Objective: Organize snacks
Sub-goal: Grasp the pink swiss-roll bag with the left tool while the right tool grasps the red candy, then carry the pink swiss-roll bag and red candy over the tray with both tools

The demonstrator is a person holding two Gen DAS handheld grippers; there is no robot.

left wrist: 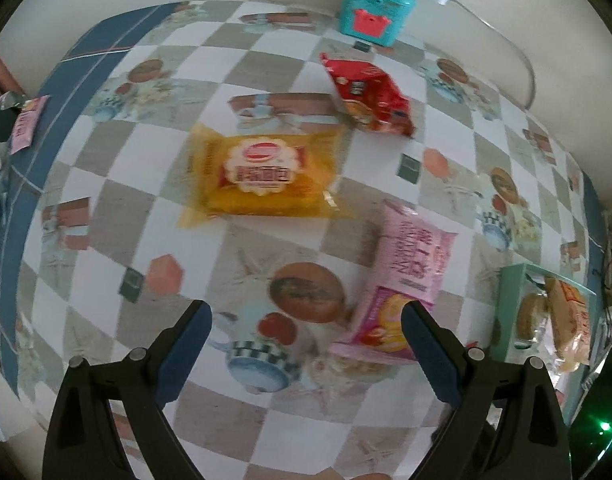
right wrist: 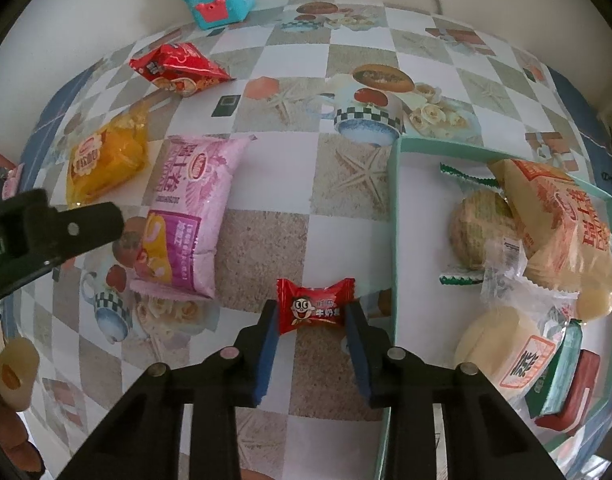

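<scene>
My right gripper (right wrist: 313,312) is shut on a small red wrapped candy (right wrist: 314,305) just above the patterned tablecloth, left of the mint-green box (right wrist: 398,216). That box holds several wrapped snacks, among them an orange packet (right wrist: 562,216). A pink snack bag (right wrist: 185,216) lies left of the candy. My left gripper (left wrist: 306,312) hangs open over the cloth with nothing between its fingers; its right finger (left wrist: 430,344) overlaps the near end of the pink bag (left wrist: 406,276). A yellow bread packet (left wrist: 261,172) and a red bag (left wrist: 370,92) lie farther off.
A teal tin (left wrist: 374,12) with a red crown stands at the table's far edge by the wall, a white cable behind it. A small pink packet (left wrist: 25,124) lies at the left edge. The other gripper's arm (right wrist: 45,228) reaches in from the left in the right wrist view.
</scene>
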